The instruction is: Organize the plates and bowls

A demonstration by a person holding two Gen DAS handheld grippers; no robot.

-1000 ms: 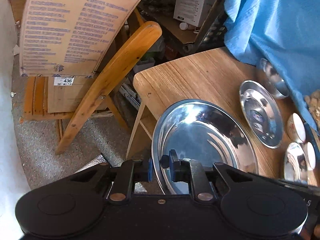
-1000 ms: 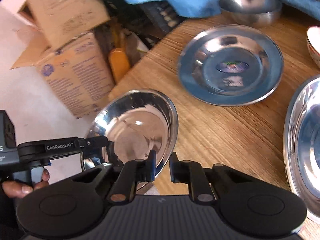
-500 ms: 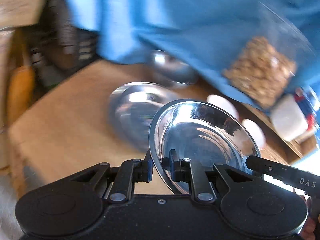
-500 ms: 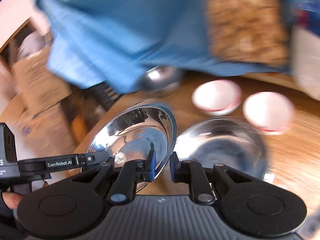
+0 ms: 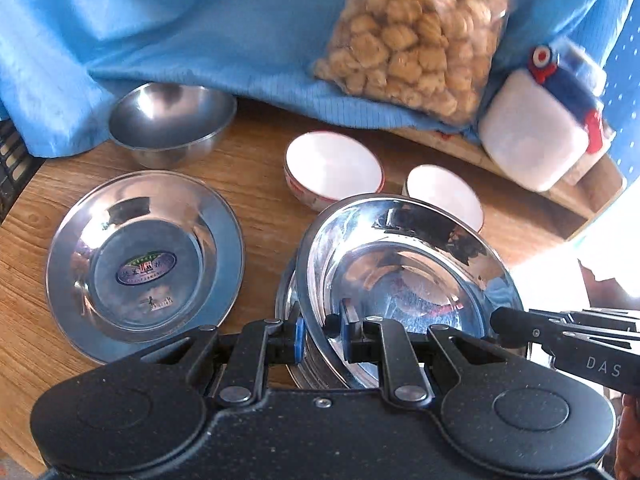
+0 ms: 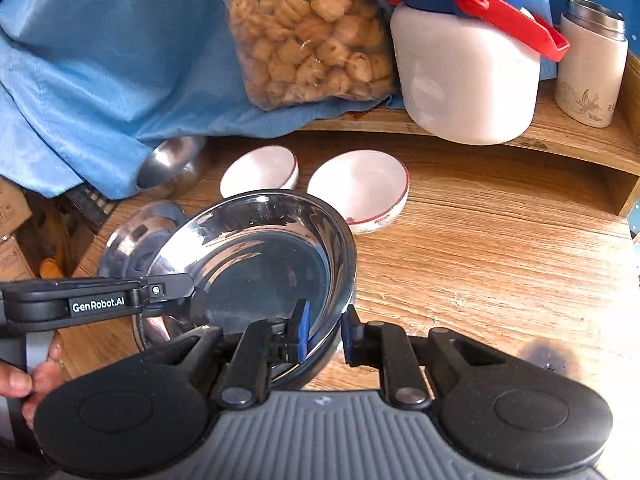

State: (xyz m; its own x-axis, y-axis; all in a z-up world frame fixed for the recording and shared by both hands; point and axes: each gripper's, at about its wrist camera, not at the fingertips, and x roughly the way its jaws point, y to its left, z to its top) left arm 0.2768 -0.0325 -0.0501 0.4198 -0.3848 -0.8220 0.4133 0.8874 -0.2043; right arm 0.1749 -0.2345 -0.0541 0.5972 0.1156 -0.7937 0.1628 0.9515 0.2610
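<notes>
A large shiny steel plate [image 5: 404, 276] is held tilted between both grippers, just above a second steel dish [image 5: 287, 304] on the wooden table. My left gripper [image 5: 322, 336] is shut on its near rim. My right gripper [image 6: 325, 330] is shut on the opposite rim of the plate [image 6: 260, 264]. Each gripper's black finger shows in the other's view. Left of it lies a flat steel plate [image 5: 144, 264] with an oval sticker. Behind stand a steel bowl [image 5: 172, 128] and two white bowls [image 5: 332, 164] [image 5: 444, 196].
A blue cloth [image 5: 180, 20] drapes over the table's back, with a bag of snacks [image 5: 412, 32] on it. A white jar [image 6: 464, 68] with a blue lid and a steel-topped cup [image 6: 588, 64] stand on a raised wooden shelf [image 6: 560, 140]. Bare tabletop [image 6: 500, 260] lies to the right.
Both grippers carried the large plate from the table's left edge, by the chair and boxes, across to the middle. It now hangs over the second steel dish near the white bowls.
</notes>
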